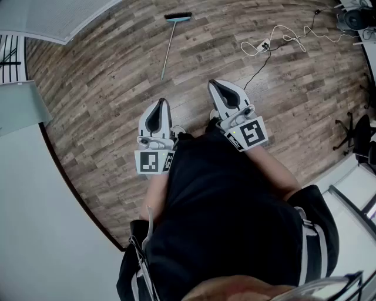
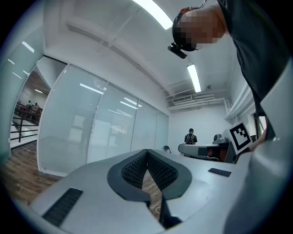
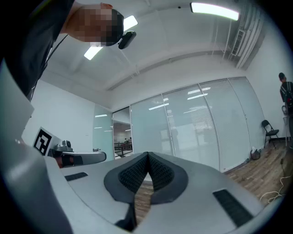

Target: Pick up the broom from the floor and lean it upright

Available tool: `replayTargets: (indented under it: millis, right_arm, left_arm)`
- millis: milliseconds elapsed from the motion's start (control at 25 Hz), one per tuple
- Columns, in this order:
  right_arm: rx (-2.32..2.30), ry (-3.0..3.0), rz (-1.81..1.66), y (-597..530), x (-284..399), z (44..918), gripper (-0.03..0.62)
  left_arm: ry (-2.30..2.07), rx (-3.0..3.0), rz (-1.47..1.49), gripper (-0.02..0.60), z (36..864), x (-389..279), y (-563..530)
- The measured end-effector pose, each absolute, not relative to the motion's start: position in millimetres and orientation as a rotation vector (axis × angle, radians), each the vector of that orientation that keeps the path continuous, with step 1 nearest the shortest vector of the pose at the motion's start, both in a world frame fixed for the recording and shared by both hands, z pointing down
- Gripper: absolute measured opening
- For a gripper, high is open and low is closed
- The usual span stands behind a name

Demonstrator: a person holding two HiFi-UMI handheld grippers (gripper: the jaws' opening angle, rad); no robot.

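Observation:
A broom (image 1: pixel 170 42) lies flat on the wood floor far ahead in the head view, its teal-and-black head (image 1: pixel 178 17) at the far end and its thin pale handle running toward me. My left gripper (image 1: pixel 160 104) and right gripper (image 1: pixel 216 86) are held level in front of my body, well short of the handle's near tip. Both are shut, tips together, with nothing between them. In the left gripper view the left gripper (image 2: pixel 147 151) points at a glass wall. The right gripper (image 3: pixel 147 155) likewise faces glass partitions. The broom shows in neither gripper view.
A white power strip with coiled cables (image 1: pixel 264 44) lies on the floor at the right. A black stand (image 1: pixel 352 132) is at the far right. A glass wall (image 1: pixel 35 194) runs along the left. A person stands far off by a desk (image 2: pixel 190 136).

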State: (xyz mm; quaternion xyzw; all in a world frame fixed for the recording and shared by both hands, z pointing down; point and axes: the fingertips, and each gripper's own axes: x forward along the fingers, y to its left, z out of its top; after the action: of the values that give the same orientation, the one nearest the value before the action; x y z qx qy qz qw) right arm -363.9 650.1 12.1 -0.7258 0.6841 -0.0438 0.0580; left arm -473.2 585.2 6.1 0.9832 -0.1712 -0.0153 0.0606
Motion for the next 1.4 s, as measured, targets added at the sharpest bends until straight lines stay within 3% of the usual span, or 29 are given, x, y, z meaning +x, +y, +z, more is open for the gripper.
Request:
replayTargets:
  millis: [920,1400]
  right_arm:
    - [-2.151,1.992,-0.186,698.7,-221.8,32.0,0.020]
    - [-2.141,1.968,-0.300,707.4,-199.3,66.4,0.020]
  left_arm:
    - [-0.544,2.990,-0.054,0.020,25.4,-353.5,638.1]
    - [-0.557,2.944,-0.033,0.020,41.9,-330.0,624.7]
